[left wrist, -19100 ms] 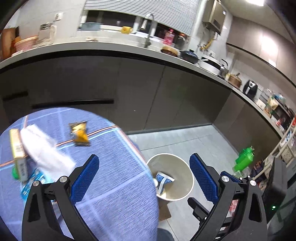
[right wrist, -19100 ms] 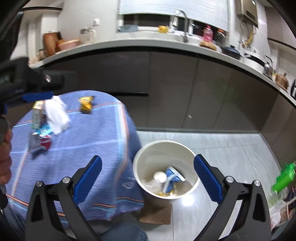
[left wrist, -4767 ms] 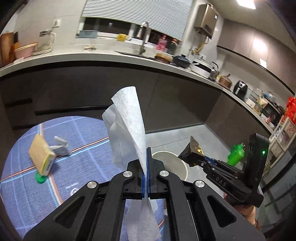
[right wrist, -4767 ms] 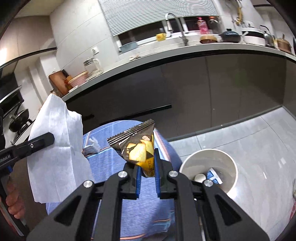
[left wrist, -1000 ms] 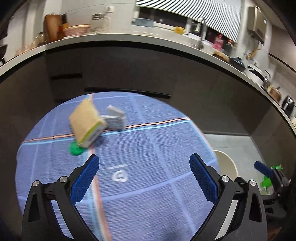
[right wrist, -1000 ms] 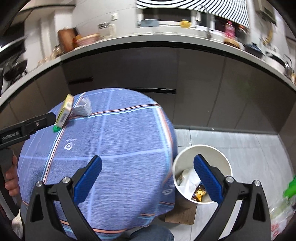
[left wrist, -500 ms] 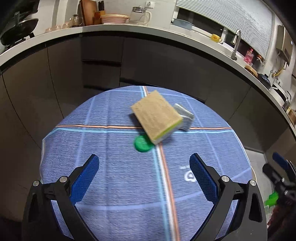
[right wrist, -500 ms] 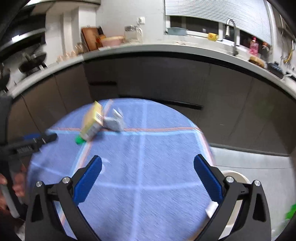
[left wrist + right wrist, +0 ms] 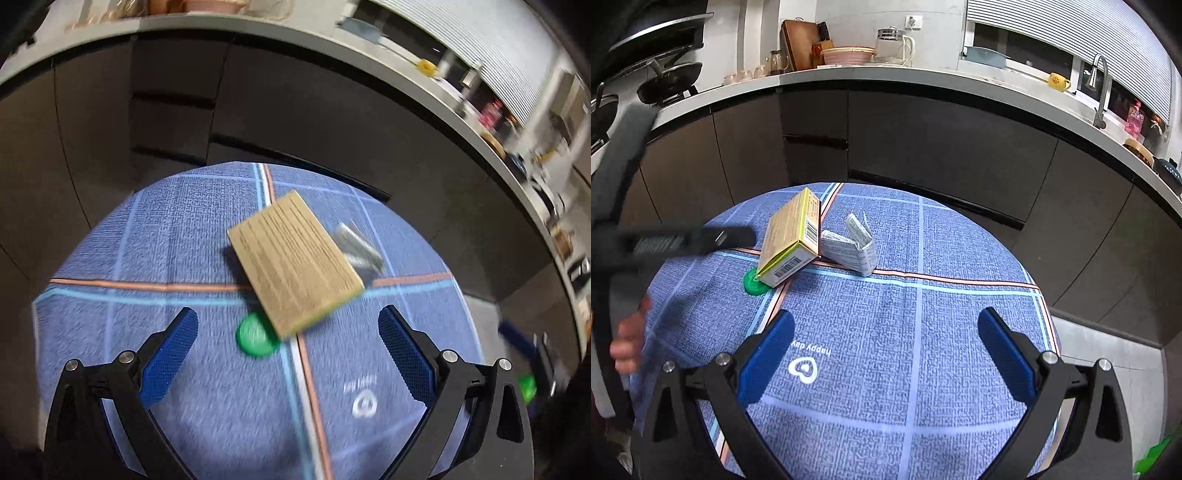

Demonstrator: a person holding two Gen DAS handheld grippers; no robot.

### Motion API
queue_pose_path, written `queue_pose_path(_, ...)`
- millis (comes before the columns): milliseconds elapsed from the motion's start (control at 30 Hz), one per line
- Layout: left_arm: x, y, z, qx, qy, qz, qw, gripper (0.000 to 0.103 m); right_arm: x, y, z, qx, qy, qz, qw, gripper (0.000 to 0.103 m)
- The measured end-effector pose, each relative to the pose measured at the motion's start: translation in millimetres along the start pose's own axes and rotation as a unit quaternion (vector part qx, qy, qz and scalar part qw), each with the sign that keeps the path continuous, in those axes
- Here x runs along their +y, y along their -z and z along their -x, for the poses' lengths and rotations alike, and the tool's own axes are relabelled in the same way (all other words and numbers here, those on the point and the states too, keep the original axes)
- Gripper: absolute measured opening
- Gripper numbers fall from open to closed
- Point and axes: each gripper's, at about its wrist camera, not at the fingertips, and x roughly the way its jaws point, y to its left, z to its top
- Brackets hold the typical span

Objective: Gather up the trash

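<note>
A: We get heavy motion blur in the left wrist view: box (image 9: 295, 264) and green cap (image 9: 255, 339) smeared, counter (image 9: 369, 62) streaked.

B: Our right wrist view is sharp and evenly lit; only the left gripper (image 9: 676, 236) blurs. Fisheye bends both, with dark corners.

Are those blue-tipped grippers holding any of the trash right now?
No. The left gripper and right gripper are both open and empty, above the blue checked tablecloth.
</note>
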Motion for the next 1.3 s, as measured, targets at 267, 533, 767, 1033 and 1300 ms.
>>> queue_pose_path(267,7.1,-33.8,-56.9,0.048,-0.02,0.057,0.997,0.094,-3.9,5.8,-11.3,0.012,-0.006,-0.002,1.0,0.1)
queue_pose_path(533,13.0,-42.7,-92.4,0.082,-0.019,0.085,0.9929,0.094,-2.7,10.4,-17.1,0.02,-0.012,-0.004,1.0,0.1)
queue_pose_path(767,27.2,-39.1,-74.9,0.07,0.047,0.078,0.9934,0.014,-7.7,13.5,-17.5,0.023,-0.017,-0.015,0.999,0.1)
queue_pose_path(1033,37.8,-29.7,-38.1,0.054,0.05,0.051,0.996,0.002,-5.3,12.8,-20.3,0.03,-0.04,-0.027,0.998,0.1)
queue_pose_path(1300,38.8,-31.1,-12.1,0.027,0.044,0.034,0.9981,0.062,-5.9,-11.2,-45.1,0.043,-0.074,-0.06,0.995,0.088)
